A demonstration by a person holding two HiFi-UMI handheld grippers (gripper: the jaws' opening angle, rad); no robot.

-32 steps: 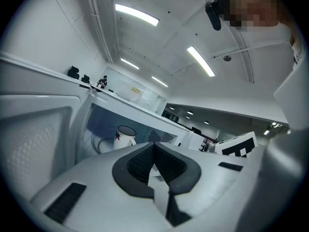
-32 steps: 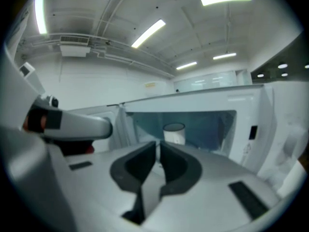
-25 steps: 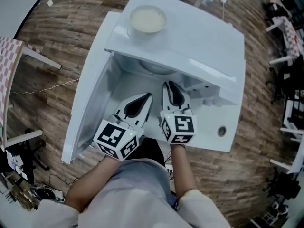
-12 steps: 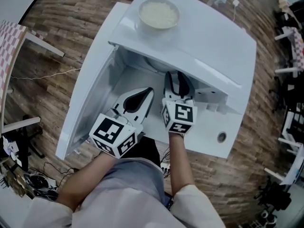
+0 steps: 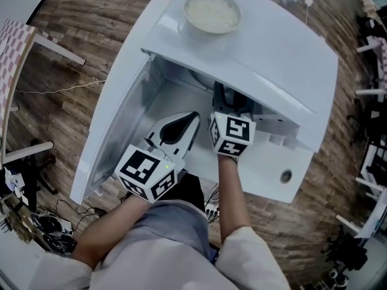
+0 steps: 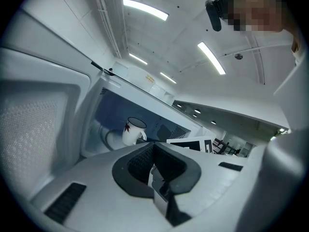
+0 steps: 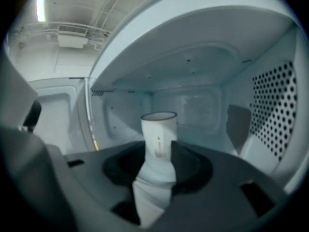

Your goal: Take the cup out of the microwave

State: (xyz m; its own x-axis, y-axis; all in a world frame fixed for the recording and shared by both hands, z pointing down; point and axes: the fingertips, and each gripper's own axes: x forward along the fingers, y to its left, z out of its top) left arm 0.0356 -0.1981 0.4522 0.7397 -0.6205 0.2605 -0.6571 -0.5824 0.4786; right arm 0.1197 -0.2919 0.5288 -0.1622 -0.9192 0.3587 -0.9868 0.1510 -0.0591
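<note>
A white cup [image 6: 133, 130] with a small red mark stands upright on the turntable inside the open white microwave [image 5: 272, 47]. In the right gripper view the cup [image 7: 159, 129] sits straight ahead, in line with the gap between the jaws. My right gripper [image 5: 227, 98] reaches into the cavity; its jaws are opening and do not press on the cup. My left gripper [image 5: 187, 121] hovers outside the opening, to the left, jaws together and empty. The head view hides the cup under the microwave's top.
A bowl [image 5: 211, 12] of white contents rests on the microwave's top. The door [image 5: 115, 125] hangs open at the left. A perforated wall [image 7: 275, 105] closes the cavity's right side. Wooden floor, cables and furniture surround the microwave.
My right gripper has pushed deeper into the cavity and its jaws have spread apart. The left gripper has stayed where it was.
</note>
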